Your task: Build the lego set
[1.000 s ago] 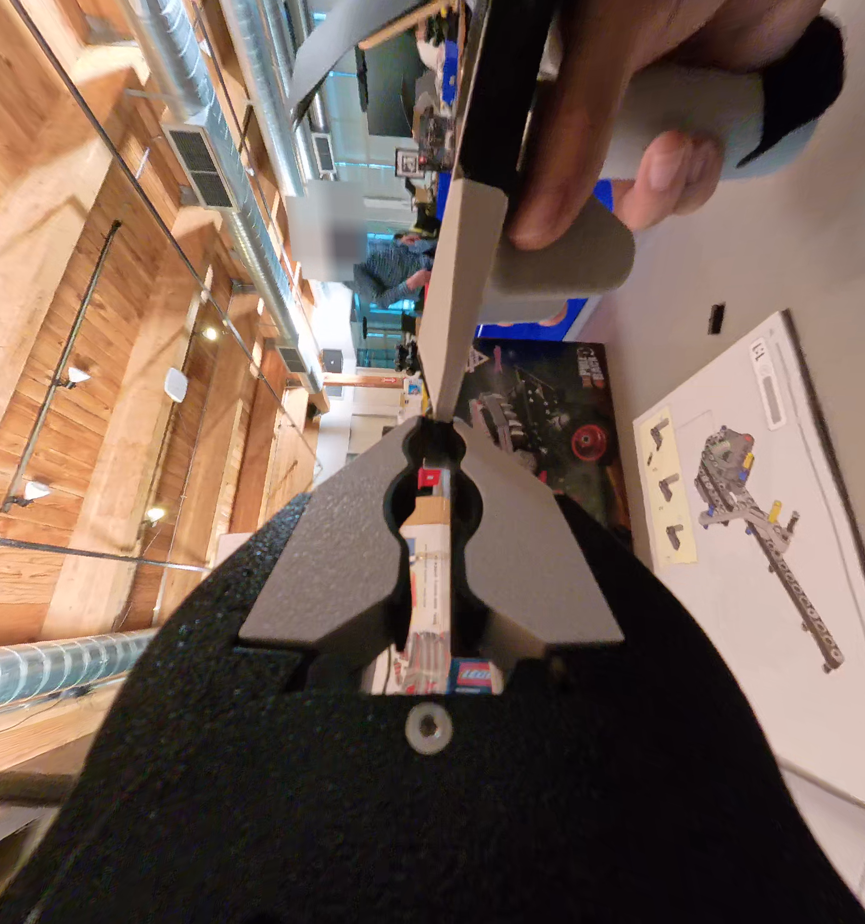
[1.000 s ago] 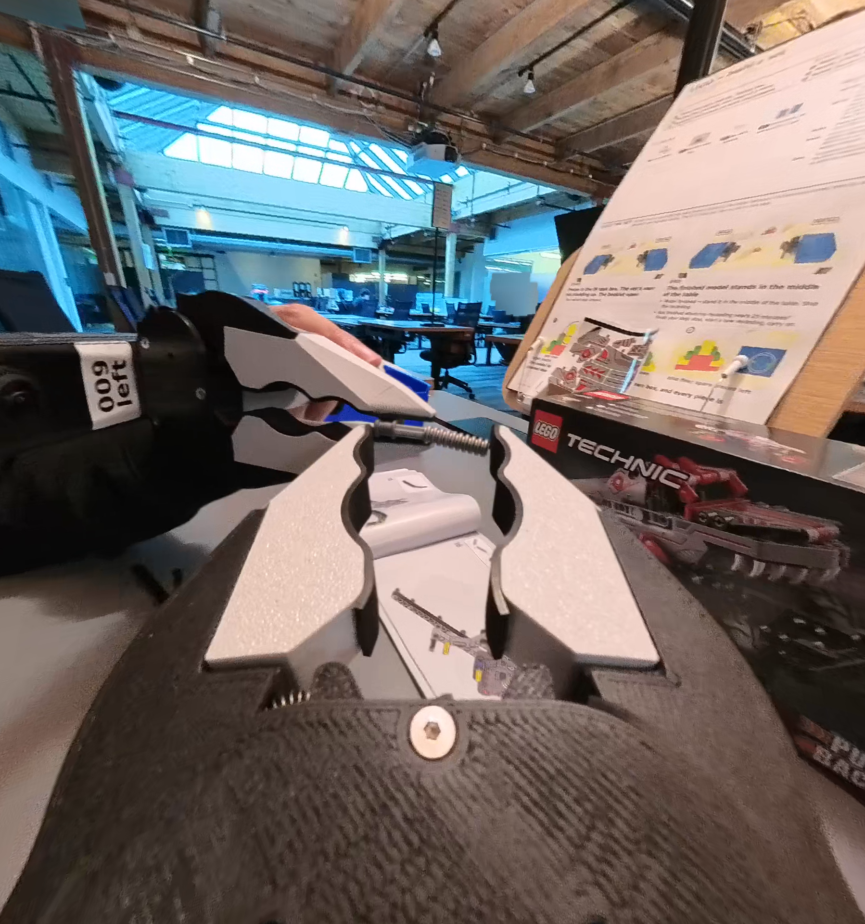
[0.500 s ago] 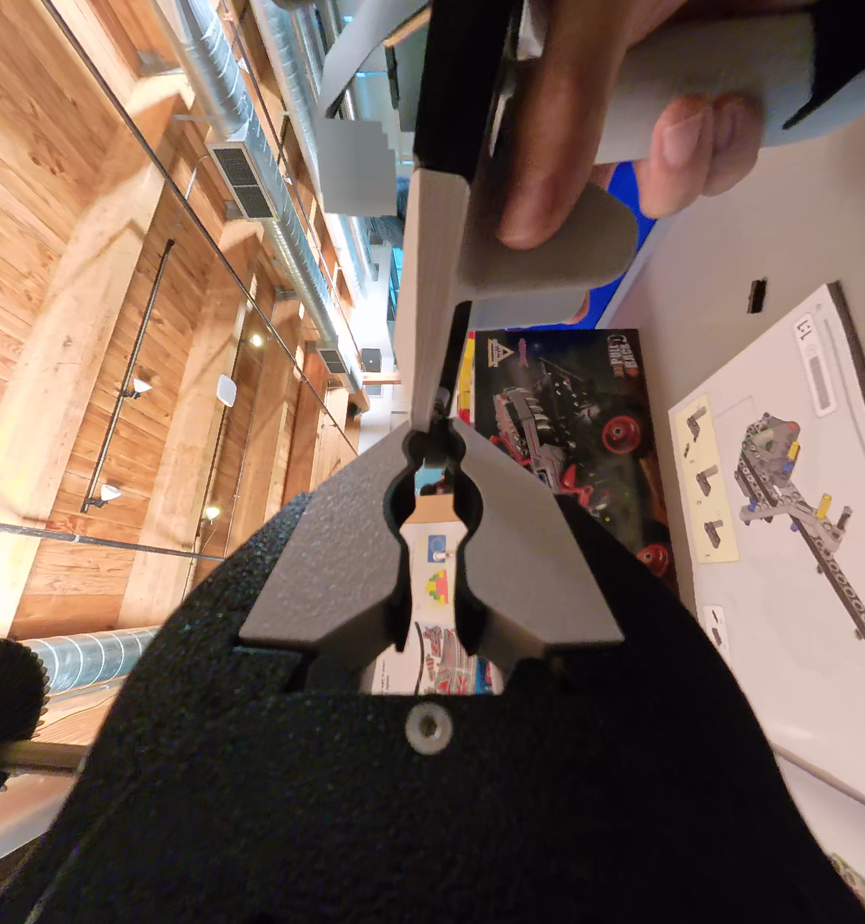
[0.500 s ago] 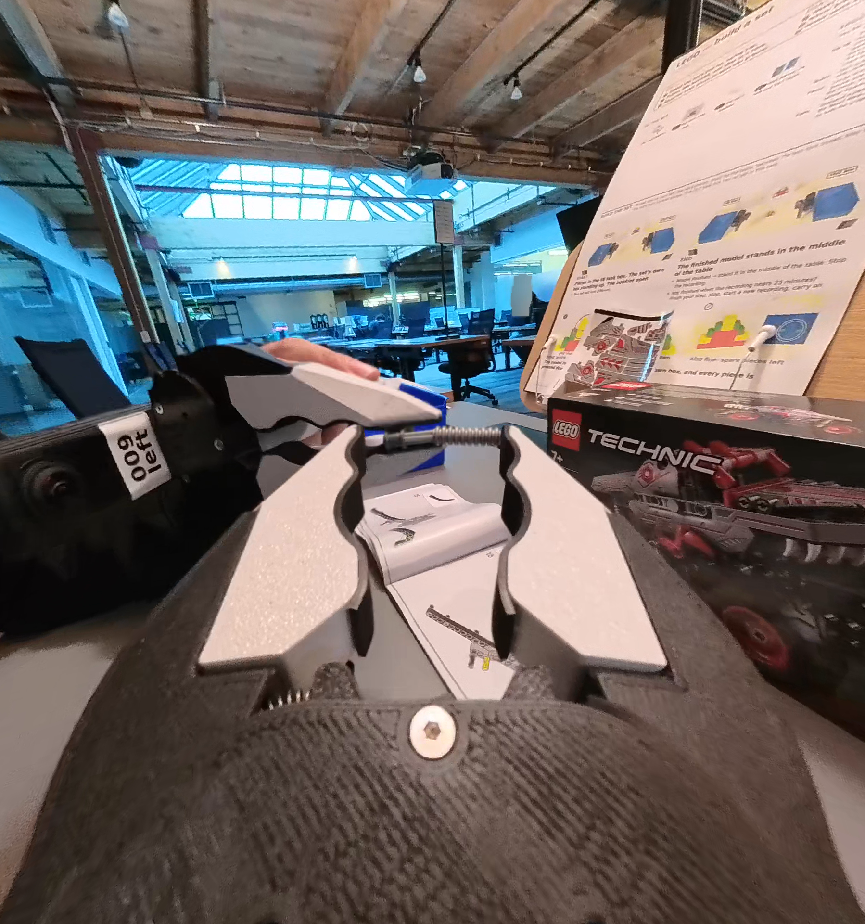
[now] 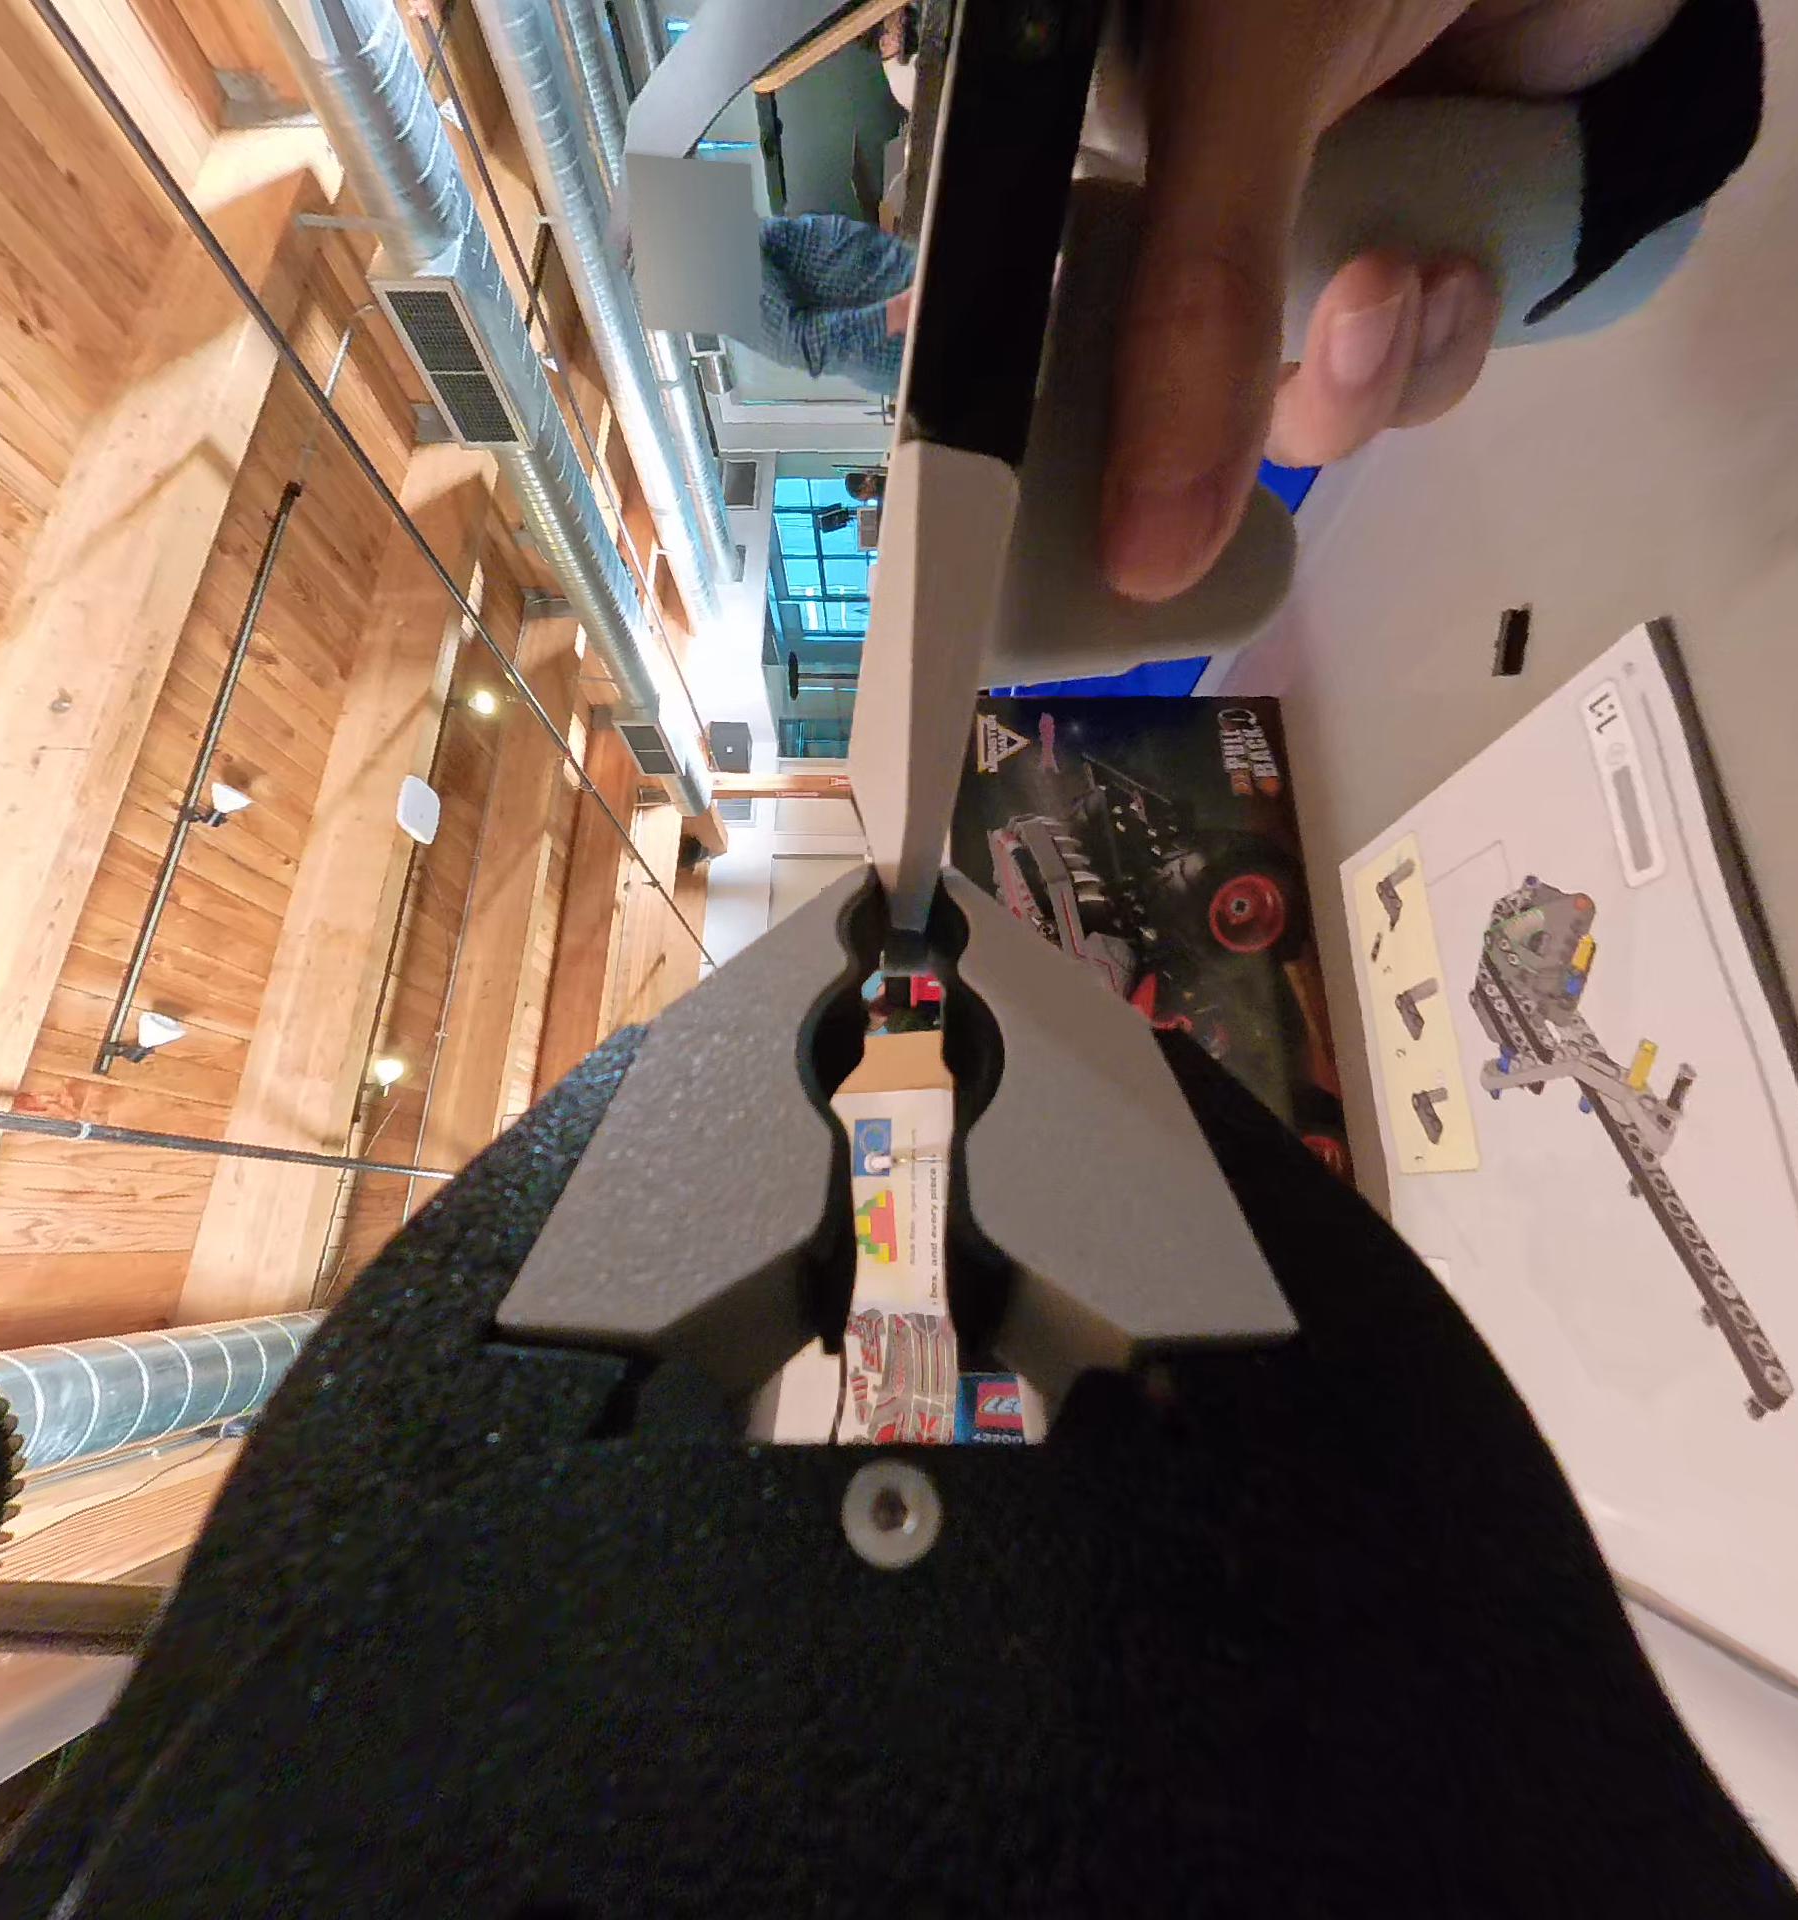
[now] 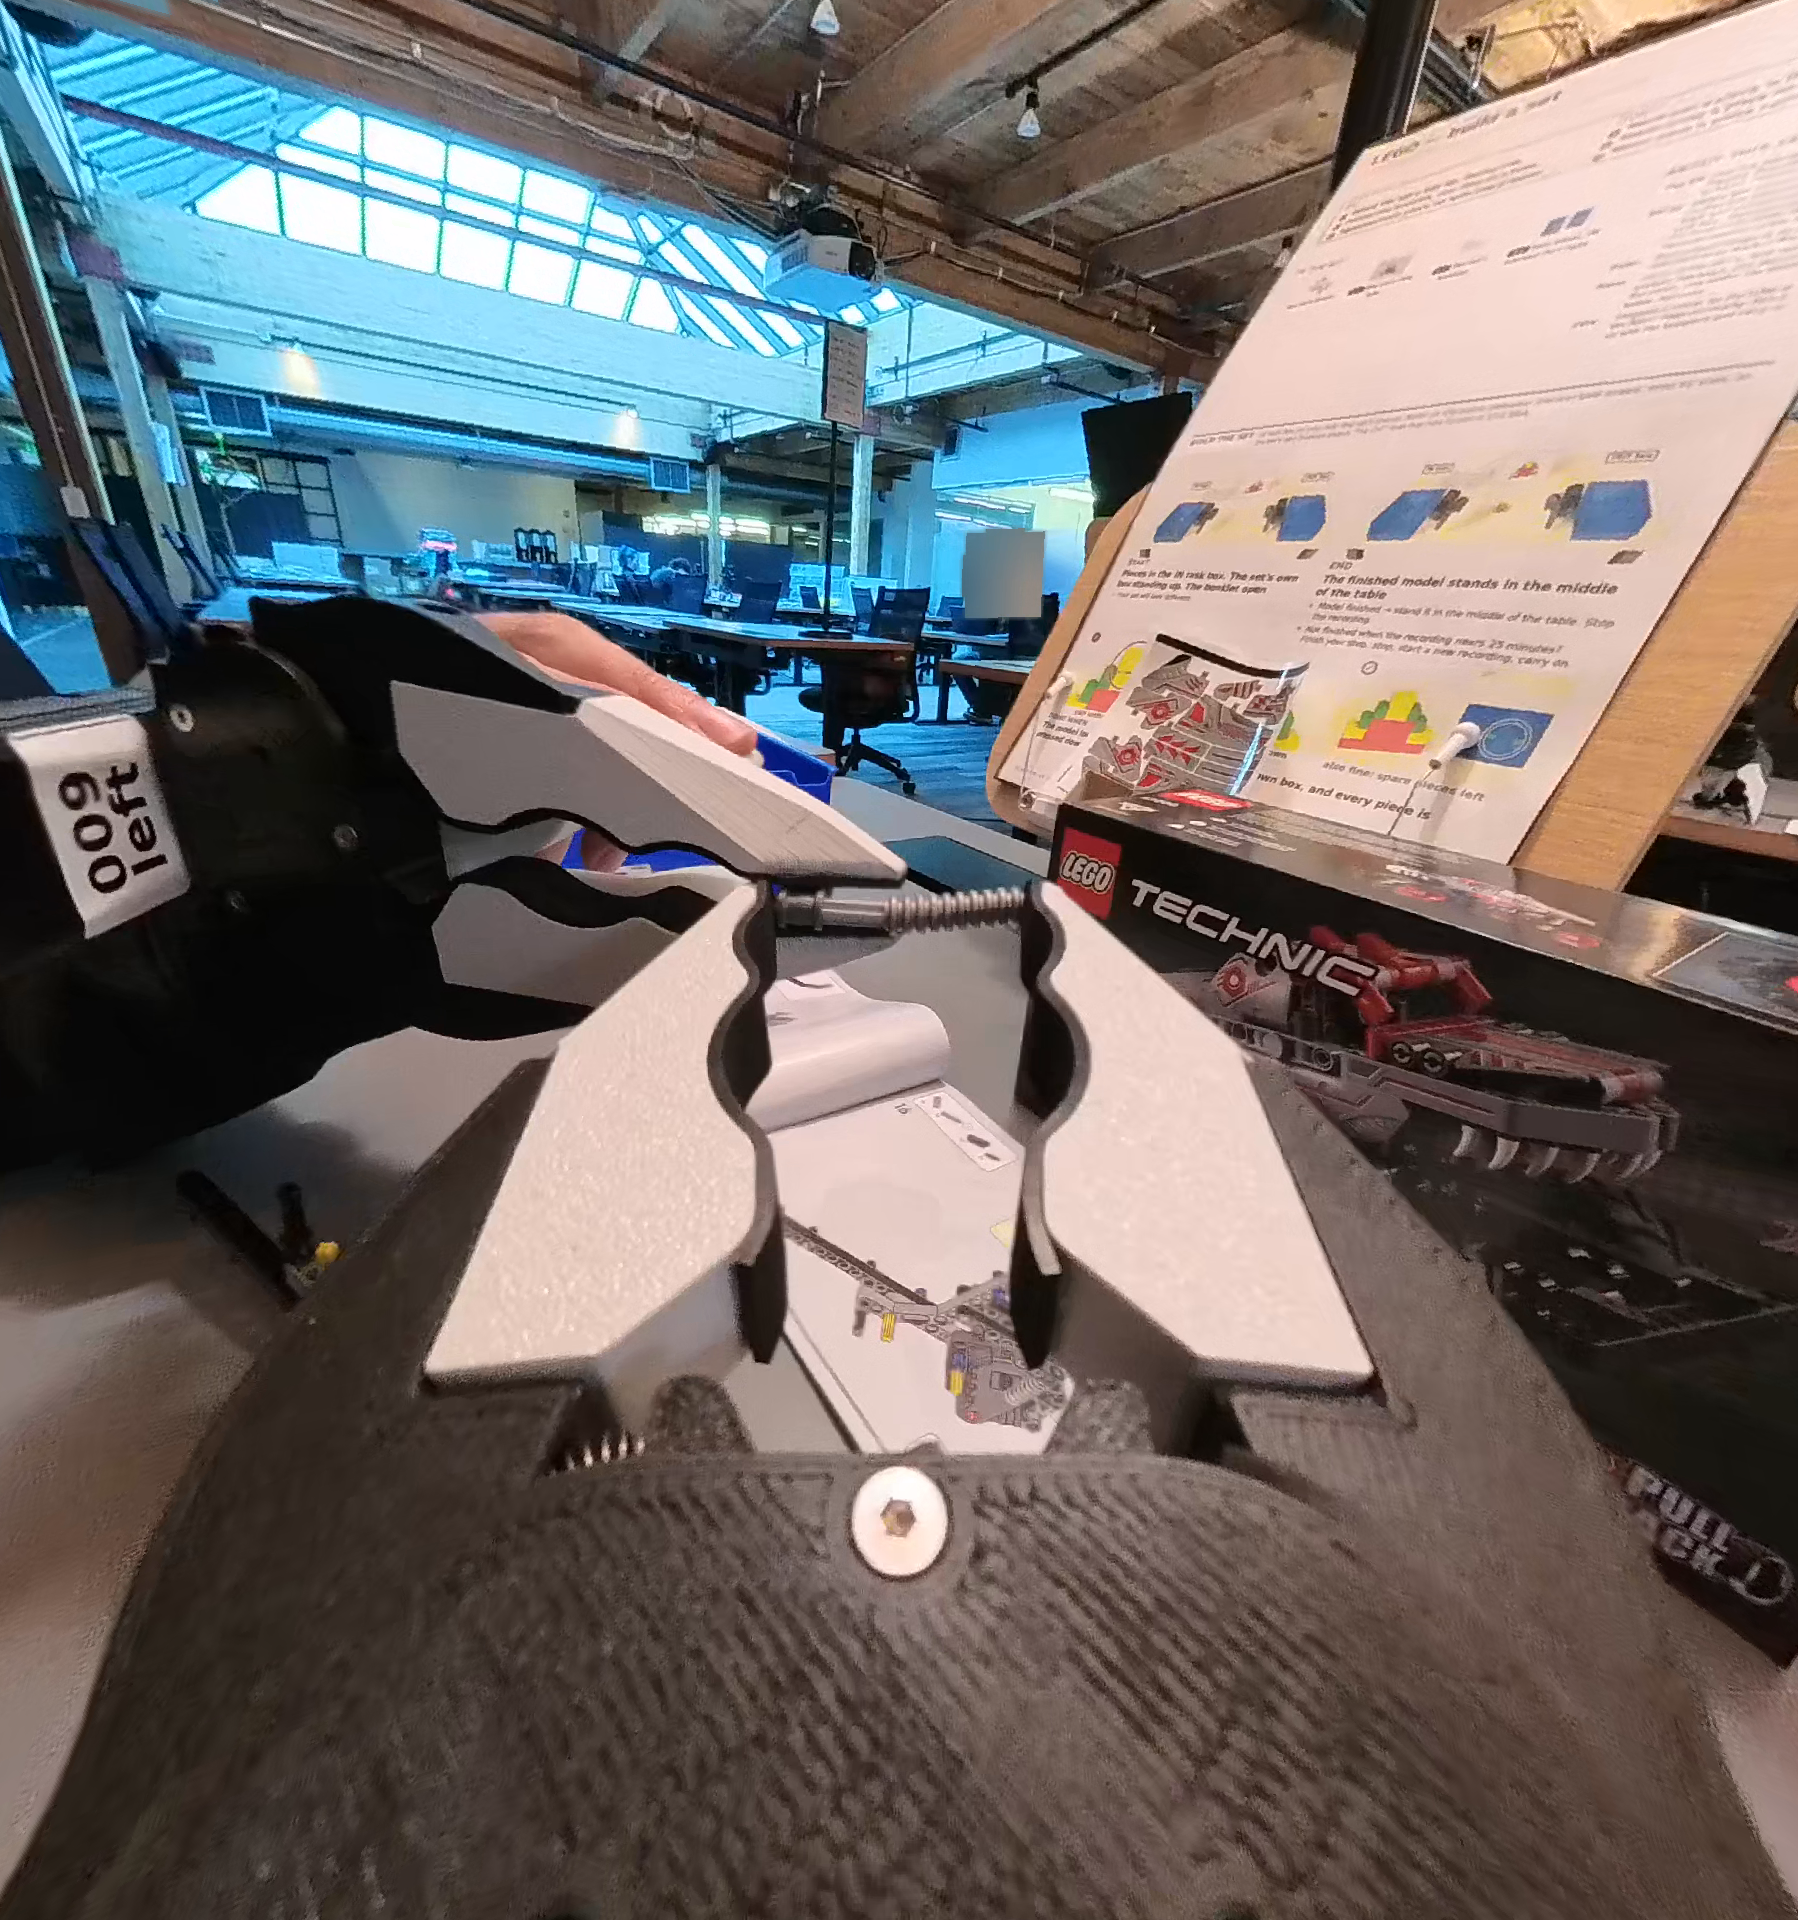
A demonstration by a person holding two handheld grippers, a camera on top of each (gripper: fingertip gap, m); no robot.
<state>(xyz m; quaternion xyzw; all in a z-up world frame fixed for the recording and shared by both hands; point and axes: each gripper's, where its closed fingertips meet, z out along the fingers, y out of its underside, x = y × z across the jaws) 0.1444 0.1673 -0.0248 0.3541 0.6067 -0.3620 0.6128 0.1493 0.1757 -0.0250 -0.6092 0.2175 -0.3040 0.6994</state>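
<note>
- Our right hand-held gripper (image 6: 895, 909) holds its fingers a moderate way apart, and a small grey shock absorber (image 6: 900, 911) with a coil spring spans the gap between the fingertips, its spring end against the right fingertip.
- Our left hand-held gripper (image 6: 853, 873) comes in from the left, its fingers nearly together and pinched on the plain grey end of that shock absorber; a hand (image 6: 625, 665) grips it from behind.
- In the left wrist view, the left hand-held gripper (image 5: 910, 914) has only a narrow slot between its tips, with a finger of the right hand-held gripper (image 5: 926, 675) pointing into it; the part itself is hard to make out there.
- Below the grippers, the open instruction booklet (image 6: 895, 1174) lies on the grey tabletop (image 6: 64, 1351), just beside the black Lego box (image 6: 1497, 1039).
- A printed instruction board (image 6: 1446, 499) leans on a wooden stand behind the box.
- A few small black pieces (image 6: 251, 1236) lie on the tabletop to the left.
</note>
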